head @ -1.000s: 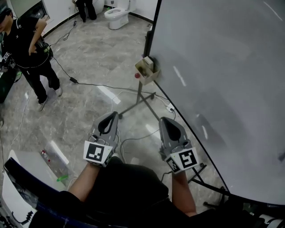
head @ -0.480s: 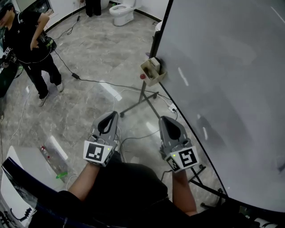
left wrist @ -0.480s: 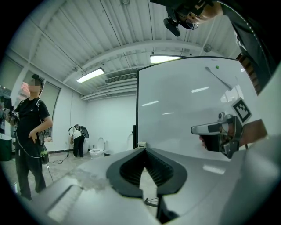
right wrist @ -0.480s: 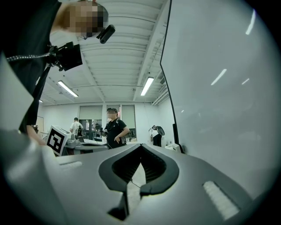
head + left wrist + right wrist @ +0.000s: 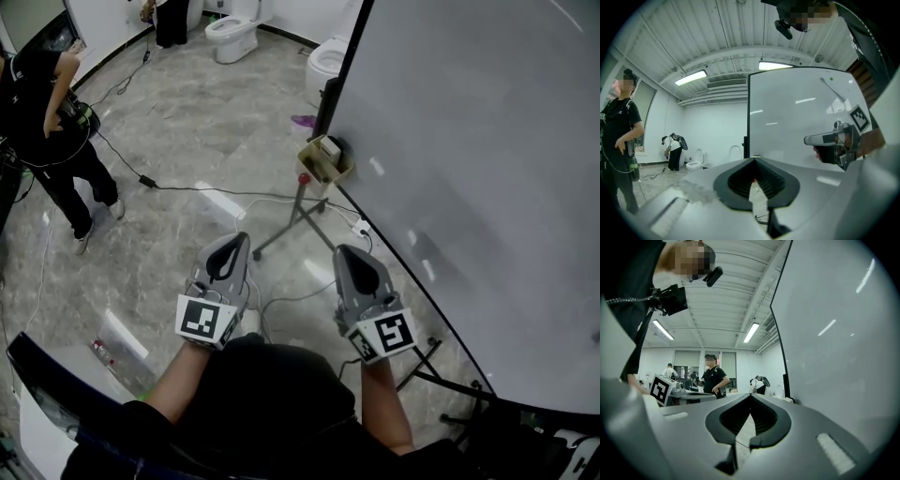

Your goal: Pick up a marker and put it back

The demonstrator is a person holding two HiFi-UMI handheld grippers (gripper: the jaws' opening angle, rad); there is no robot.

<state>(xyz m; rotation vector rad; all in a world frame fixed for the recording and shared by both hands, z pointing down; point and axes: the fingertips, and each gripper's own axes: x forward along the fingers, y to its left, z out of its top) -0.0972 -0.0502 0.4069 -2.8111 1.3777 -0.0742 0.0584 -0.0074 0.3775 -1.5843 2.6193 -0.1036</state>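
**Tray shifted lower and rightward in the head view as the board is neared**

Since a second ago, the tray [image 5: 325, 159] on the whiteboard's left edge has been carried lower and further right in the head view. The bystander [image 5: 47, 122] has been pushed toward the upper left corner. A second toilet [image 5: 326, 61] has been brought into sight at the top, right of the first toilet [image 5: 225, 21].

A black cable [image 5: 147, 180] is laid across the marble floor [image 5: 169, 112] at the left. The left tongs [image 5: 234, 240] are held low and left of centre, with the jaws closed together and nothing between them.

The tray is seen at upper centre, well apart from both tongs, and a pale block is held in it. No single marker can be told apart there at this size. A small red round thing [image 5: 303, 178] is seen just below the tray, above the metal stand [image 5: 291, 217].

The right tongs [image 5: 345, 251] are held low and right of centre, likewise closed and empty. The whiteboard [image 5: 487, 187] fills the right half of the frame.
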